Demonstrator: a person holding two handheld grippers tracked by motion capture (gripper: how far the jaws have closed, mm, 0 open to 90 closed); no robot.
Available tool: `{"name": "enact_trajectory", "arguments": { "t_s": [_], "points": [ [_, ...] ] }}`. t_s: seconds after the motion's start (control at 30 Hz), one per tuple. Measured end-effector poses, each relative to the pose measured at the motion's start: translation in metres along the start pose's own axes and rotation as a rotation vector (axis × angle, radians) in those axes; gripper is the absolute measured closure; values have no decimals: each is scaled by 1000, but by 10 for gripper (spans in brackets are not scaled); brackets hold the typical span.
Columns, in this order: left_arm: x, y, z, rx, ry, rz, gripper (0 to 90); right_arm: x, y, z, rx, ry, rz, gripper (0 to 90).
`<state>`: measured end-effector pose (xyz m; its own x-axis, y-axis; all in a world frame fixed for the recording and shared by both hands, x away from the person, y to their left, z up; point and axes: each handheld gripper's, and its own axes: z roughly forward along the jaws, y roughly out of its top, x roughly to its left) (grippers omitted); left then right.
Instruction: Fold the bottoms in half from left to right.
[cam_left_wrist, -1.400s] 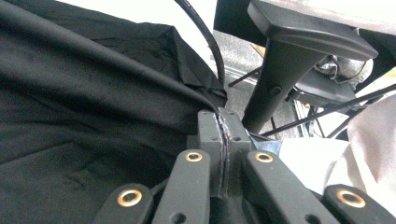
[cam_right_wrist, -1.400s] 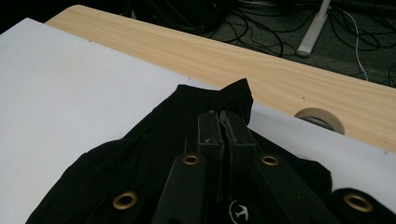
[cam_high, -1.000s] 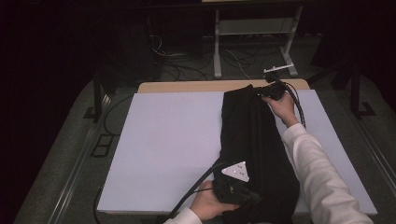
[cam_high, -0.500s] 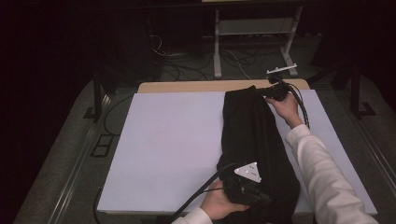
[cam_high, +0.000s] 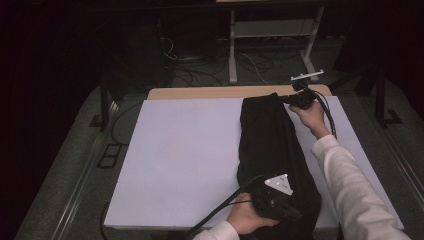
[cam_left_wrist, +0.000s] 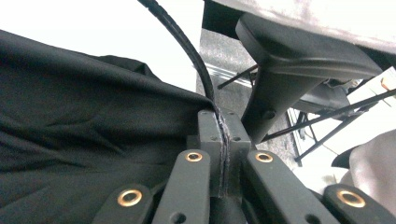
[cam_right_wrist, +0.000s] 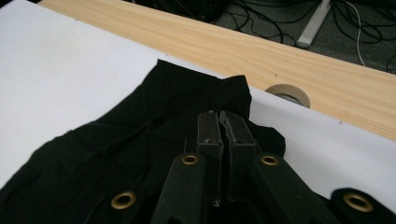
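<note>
From the high view, a long black garment (cam_high: 272, 150) lies folded lengthwise on the right half of the white sheet (cam_high: 185, 150) that covers the table, running from the near edge toward the far wooden edge (cam_high: 210, 92). The left gripper (cam_high: 295, 216) is at the garment's near end and the right gripper (cam_high: 285, 100) at its far end, so the cloth is pinched at both ends and stretched between the hands. In the left gripper view, the left gripper (cam_left_wrist: 220, 140) has its jaws pressed together with a thin seam of black garment (cam_left_wrist: 84, 154) caught between them; a cable (cam_left_wrist: 187, 51) arcs away above, and a chair base (cam_left_wrist: 289, 70) stands off the table. In the right gripper view, the right gripper (cam_right_wrist: 219, 126) is likewise clamped on a bunched corner of the garment (cam_right_wrist: 140, 135), close to the wooden strip (cam_right_wrist: 261, 46) and a cable hole (cam_right_wrist: 288, 94). To fold well from here, both pinches probably need to stay firm, the hands should travel together at even height with light tension, and the edges should be laid parallel so that no wrinkle is trapped.
</note>
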<state>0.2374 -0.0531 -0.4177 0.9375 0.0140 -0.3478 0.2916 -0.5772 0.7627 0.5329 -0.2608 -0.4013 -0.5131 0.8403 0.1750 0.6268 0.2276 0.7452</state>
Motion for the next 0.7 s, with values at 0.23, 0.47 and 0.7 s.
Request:
{"name": "enact_trajectory", "arguments": {
  "t_s": [0.23, 0.47, 0.7],
  "points": [
    [1, 8, 11, 15, -14, 10, 885, -2, -3, 2, 14, 1, 1, 857],
    [2, 15, 23, 24, -17, -10, 885, -6, -5, 1, 12, -1, -5, 856],
    [3, 17, 38, 40, -13, -53, 885, -11, -10, 8, 27, 2, 3, 856]
  ]
}}
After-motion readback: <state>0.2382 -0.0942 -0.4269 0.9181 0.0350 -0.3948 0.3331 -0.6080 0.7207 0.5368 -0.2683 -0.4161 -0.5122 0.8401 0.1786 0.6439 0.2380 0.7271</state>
